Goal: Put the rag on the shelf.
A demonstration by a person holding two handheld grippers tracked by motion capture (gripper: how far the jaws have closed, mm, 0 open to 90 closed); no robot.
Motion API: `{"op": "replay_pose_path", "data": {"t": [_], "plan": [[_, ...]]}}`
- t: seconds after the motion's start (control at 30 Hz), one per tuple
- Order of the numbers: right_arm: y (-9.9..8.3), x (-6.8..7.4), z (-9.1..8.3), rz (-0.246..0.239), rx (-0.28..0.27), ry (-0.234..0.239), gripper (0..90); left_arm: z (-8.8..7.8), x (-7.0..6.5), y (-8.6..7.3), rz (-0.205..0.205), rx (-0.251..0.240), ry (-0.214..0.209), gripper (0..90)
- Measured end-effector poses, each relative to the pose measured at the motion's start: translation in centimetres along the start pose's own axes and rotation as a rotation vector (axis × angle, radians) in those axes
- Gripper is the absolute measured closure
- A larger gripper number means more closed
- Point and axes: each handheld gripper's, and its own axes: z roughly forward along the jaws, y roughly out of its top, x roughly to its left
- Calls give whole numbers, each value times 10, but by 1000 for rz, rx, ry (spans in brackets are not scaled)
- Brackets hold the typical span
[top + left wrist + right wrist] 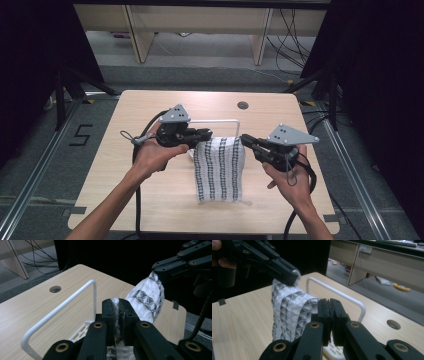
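Note:
A white cloth with dark patterned stripes (219, 170) hangs above the wooden table (150, 110), stretched between my two grippers by its top corners. My left gripper (206, 135) is shut on the left corner, and cloth shows pinched between its pads (119, 312). The right corner is held by my right gripper (245, 140), which is shut on it (329, 312). Just behind the cloth stands a white bar rack (215, 121), also visible beside the jaws as the rack (62, 307) and the rack (342, 295). The cloth's lower edge reaches down near the tabletop.
A round cable hole (243, 105) sits in the table's far side. The rack's slotted white base (80, 333) lies under the jaws. Beyond the table are wooden desk legs (140, 35) and loose cables (290, 45) on the floor. Dark curtains flank both sides.

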Motion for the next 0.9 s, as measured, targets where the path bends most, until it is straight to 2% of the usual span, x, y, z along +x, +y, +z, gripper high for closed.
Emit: {"op": "replay_pose_path", "data": {"t": [0.07, 0.1, 0.23, 0.3, 0.37, 0.43, 0.5, 0.67, 0.7, 0.73, 0.9], "plan": [[6, -1, 3, -5, -4, 2, 883, -2, 1, 4, -1, -7, 17, 835], [9, -1, 2, -1, 6, -13, 883, -3, 2, 7, 3, -8, 20, 835], [18, -6, 6, 2, -11, -5, 883, -8, 6, 19, 6, -21, 42, 835], [23, -8, 8, -9, -16, -19, 883, -8, 8, 24, 12, -33, 50, 835], [28, -10, 11, -10, -19, -35, 883, -8, 9, 28, 33, -24, 77, 836], [33, -13, 14, -32, -25, -48, 883, -8, 12, 33, 41, -27, 91, 836], [37, -14, 16, -11, -17, -47, 883, -8, 15, 37, 33, -38, 95, 836], [47, -23, 21, -21, -25, -57, 883, -5, 23, 47, 19, -61, 107, 837], [48, -24, 21, -7, -17, -58, 883, -4, 26, 50, 15, -68, 110, 837], [50, -28, 22, -17, -24, -67, 883, -3, 27, 51, 13, -70, 111, 837], [57, -36, 27, -4, -34, -76, 883, -1, 35, 60, -10, -83, 120, 837]]}}
